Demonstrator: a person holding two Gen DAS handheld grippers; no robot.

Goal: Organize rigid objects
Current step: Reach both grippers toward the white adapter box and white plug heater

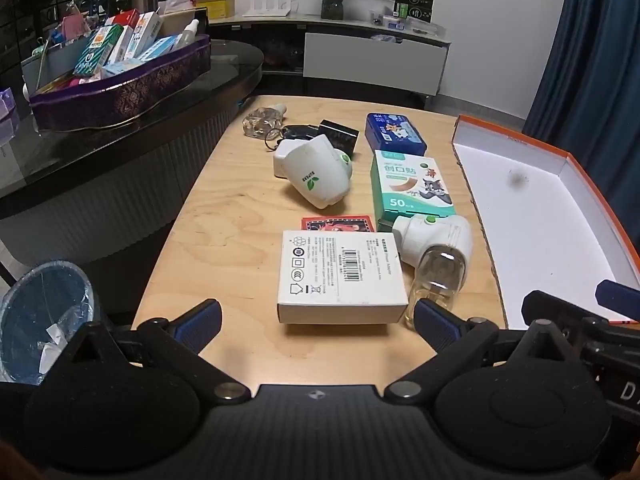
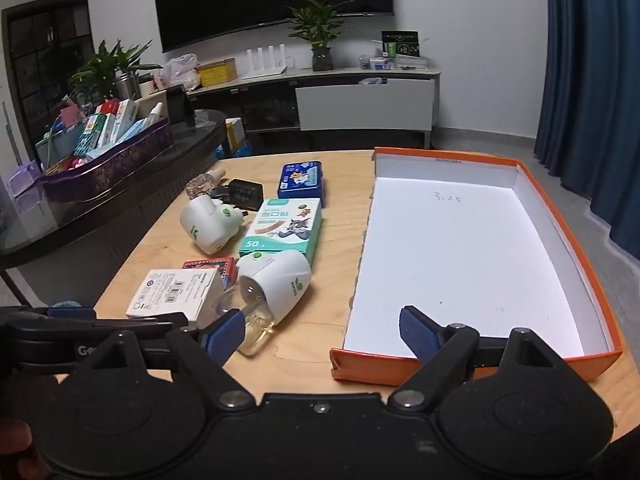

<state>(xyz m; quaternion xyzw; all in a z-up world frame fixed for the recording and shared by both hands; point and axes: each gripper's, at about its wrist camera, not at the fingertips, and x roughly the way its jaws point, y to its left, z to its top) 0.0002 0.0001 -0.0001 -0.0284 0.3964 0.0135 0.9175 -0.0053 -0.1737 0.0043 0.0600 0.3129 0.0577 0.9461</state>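
A wooden table (image 1: 224, 216) holds a white adapter box (image 1: 340, 276), two white plug-in vaporizers (image 1: 312, 172) (image 1: 436, 248), a teal plaster box (image 1: 410, 188), a blue tin (image 1: 394, 134), a red card box (image 1: 338, 225), a black charger (image 1: 339, 134) and a clear bottle (image 1: 262, 119). An orange-rimmed box with a white inside (image 2: 460, 256) lies at the right. My left gripper (image 1: 318, 316) is open, just in front of the adapter box. My right gripper (image 2: 320, 332) is open and empty, between the near vaporizer (image 2: 276, 280) and the orange box's near corner.
A purple tray (image 1: 120, 84) full of small boxes stands on a dark glass table at the left. A lined bin (image 1: 44, 312) sits on the floor at the near left. A TV cabinet with plants runs along the far wall. Blue curtains hang at the right.
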